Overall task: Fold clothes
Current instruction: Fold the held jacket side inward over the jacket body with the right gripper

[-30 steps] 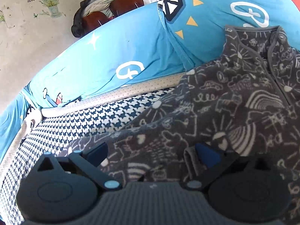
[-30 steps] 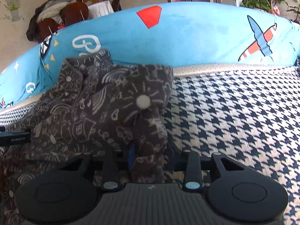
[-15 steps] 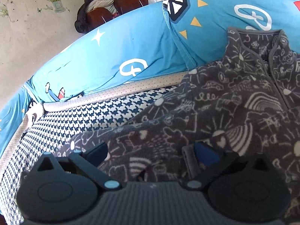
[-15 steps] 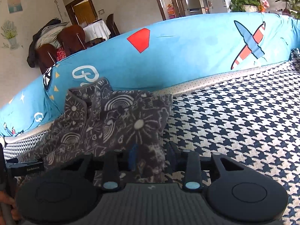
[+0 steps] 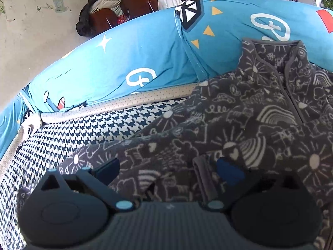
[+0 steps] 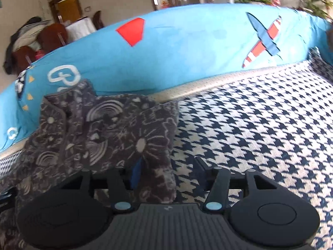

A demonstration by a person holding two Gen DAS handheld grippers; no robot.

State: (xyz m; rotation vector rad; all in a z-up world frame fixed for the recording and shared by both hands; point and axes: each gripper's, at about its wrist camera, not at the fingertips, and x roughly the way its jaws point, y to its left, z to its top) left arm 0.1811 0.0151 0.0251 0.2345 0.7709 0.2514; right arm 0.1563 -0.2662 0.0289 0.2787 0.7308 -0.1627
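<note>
closest in, my left gripper (image 5: 166,168) is sitting with its fingers spread wide, the fleece (image 5: 239,129) lying loose between them and a grey cuff (image 5: 203,177) resting just inside the finger at 3 o'clock. nothing is being pinched there. my right gripper (image 6: 166,167) is standing with a gap between its fingers too; a fold of the fleece (image 6: 108,129) is bunching against the finger at 9 o'clock, while the finger at 3 o'clock is standing clear of it over the bare cover, so i'm reading it as parted rather than clamped.

a little further out, the fleece is lying on the houndstooth cover (image 6: 260,129), filling the 3 o'clock side of the left view and the 9 o'clock side of the right view. its collar (image 5: 270,48) is leaning up against the blue cushion (image 5: 135,58) at about 1 o'clock in the left view.

beyond that, the cushion is running across both views at 12 o'clock, with a red patch (image 6: 132,31) and a plane print (image 6: 264,39) on it. far back, chairs (image 5: 124,8) draped with clothing are standing by the wall at 11 o'clock.
</note>
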